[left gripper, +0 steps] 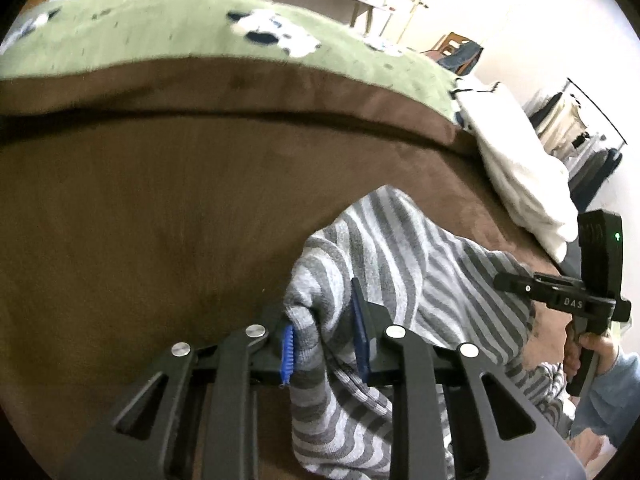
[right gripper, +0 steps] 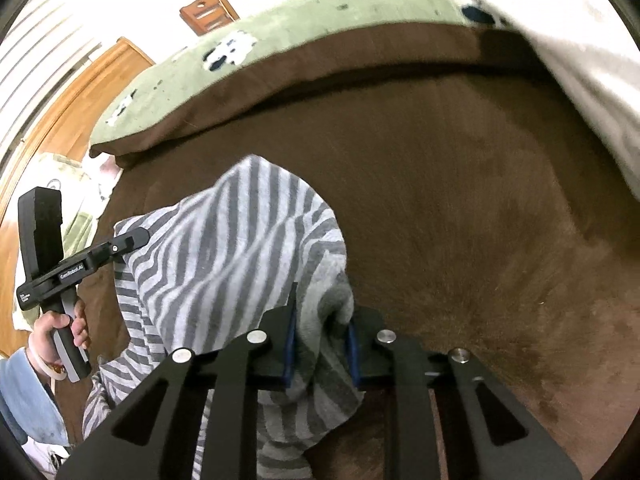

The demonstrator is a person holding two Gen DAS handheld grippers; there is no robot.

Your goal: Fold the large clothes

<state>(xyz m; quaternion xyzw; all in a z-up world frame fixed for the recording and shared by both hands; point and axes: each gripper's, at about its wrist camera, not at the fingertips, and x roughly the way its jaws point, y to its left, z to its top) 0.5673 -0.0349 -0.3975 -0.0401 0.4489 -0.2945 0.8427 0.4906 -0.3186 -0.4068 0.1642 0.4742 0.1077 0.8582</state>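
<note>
Here we pinch the striped garment in both tongs, left and right, each pressed onto a bunched edge. It hangs just above the brown bed, lifted, we judge, to spread it for folding.

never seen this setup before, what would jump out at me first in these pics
The grey striped garment stands out first: it is bunched up over the brown blanket, pinched at one edge by the left gripper and at another by the right gripper. Beyond it, a green cover with white and dark patches lies along the far side. A white cloth lies at the blanket's right edge in the left wrist view.
</note>
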